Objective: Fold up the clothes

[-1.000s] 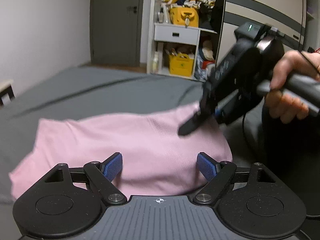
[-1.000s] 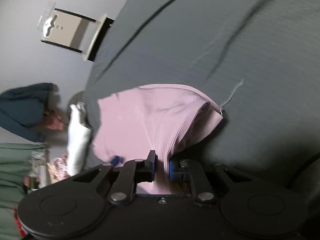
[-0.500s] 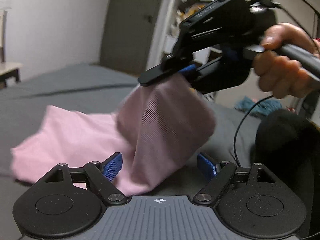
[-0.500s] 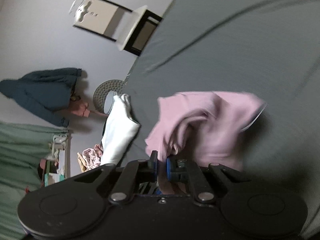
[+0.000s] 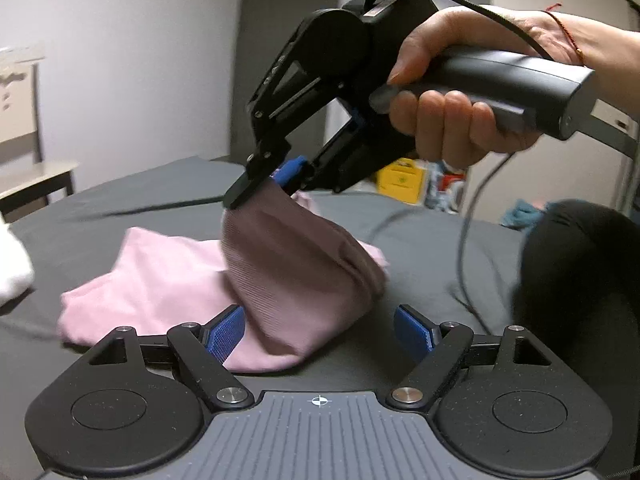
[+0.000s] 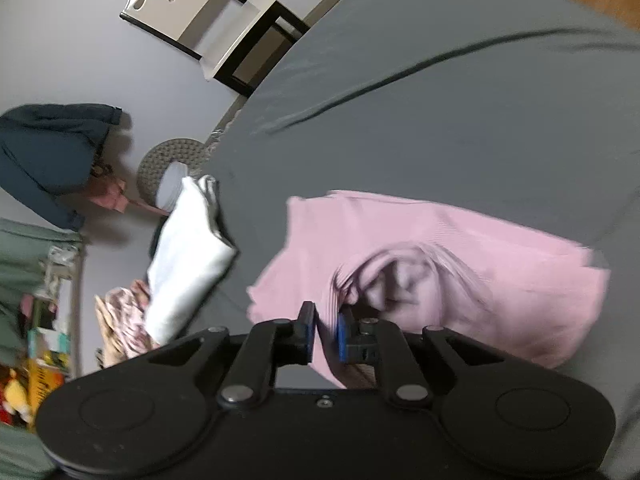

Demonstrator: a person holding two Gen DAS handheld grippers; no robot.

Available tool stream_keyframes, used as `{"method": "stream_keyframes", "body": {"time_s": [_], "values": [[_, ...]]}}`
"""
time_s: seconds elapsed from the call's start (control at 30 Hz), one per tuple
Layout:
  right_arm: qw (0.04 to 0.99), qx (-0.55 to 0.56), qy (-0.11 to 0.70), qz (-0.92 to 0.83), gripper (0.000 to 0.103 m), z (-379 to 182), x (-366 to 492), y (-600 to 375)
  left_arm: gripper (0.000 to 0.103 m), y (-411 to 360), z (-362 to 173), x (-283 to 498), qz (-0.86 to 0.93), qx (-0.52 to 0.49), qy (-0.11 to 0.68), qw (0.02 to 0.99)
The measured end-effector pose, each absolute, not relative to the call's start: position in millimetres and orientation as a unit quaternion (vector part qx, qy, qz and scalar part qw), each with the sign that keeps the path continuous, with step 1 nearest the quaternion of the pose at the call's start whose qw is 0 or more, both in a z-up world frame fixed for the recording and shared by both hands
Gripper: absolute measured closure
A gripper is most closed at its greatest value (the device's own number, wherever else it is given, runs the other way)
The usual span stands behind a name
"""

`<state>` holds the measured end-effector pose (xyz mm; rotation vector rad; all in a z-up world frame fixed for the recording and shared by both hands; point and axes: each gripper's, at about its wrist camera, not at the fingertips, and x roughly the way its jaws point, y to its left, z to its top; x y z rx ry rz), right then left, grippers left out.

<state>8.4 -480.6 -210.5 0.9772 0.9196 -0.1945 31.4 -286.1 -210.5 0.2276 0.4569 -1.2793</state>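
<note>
A pink ribbed garment (image 5: 296, 280) (image 6: 460, 256) lies on the dark grey bed (image 5: 420, 232) (image 6: 460, 100). My right gripper (image 6: 325, 330) (image 5: 260, 186) is shut on one edge of it and holds that part up, so the cloth hangs in a curved flap over the rest. A hand (image 5: 460, 120) grips the right tool's handle. My left gripper (image 5: 318, 330) is open just in front of the lifted flap, its left pad close to the cloth and nothing between its fingers.
A folded white item (image 6: 188, 256) (image 5: 12, 268) lies at the bed's edge. A chair (image 6: 224, 28) stands by the wall, with dark clothing (image 6: 48, 160) and clutter on the floor. A cable (image 5: 468, 240) trails over the bed beside a dark shape (image 5: 576, 280).
My right gripper has lifted the garment's edge off the bed and carried it up and across over the rest of the cloth. The left gripper stays open and low.
</note>
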Motion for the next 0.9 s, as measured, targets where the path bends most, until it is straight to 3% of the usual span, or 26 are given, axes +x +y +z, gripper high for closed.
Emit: {"method": "stream_keyframes", "body": {"time_s": [0.07, 0.17, 0.37, 0.63, 0.7, 0.73, 0.9], "values": [[0.778, 0.443, 0.432, -0.111, 0.073, -209.6, -13.5, -490.3, 0.021, -289.7, -212.9, 30.2, -0.597, 0.108, 0.217, 0.765], [0.769, 0.438, 0.444, -0.138, 0.064, -214.9, -44.1, -505.6, 0.021, -296.9, -215.8, 31.6, -0.599, 0.120, 0.218, 0.761], [0.784, 0.445, 0.403, -0.156, 0.061, -220.6, -75.4, -537.6, 0.021, -313.3, -204.3, 35.1, -0.616, 0.082, 0.225, 0.751], [0.782, 0.489, 0.380, -0.077, 0.059, -238.7, -37.1, -549.8, 0.021, -360.7, -195.0, 24.7, -0.548, 0.056, 0.273, 0.789], [0.781, 0.484, 0.387, -0.076, 0.072, -246.7, -27.3, -547.2, 0.021, -366.2, -196.0, 20.4, -0.536, 0.048, 0.284, 0.794], [0.778, 0.491, 0.386, -0.069, 0.095, -248.3, -27.6, -547.1, 0.021, -367.2, -196.9, 18.5, -0.530, 0.049, 0.289, 0.796], [0.769, 0.517, 0.372, -0.055, 0.096, -235.7, -62.3, -548.0, 0.021, -350.6, -199.2, 5.5, -0.549, 0.046, 0.308, 0.775]]}}
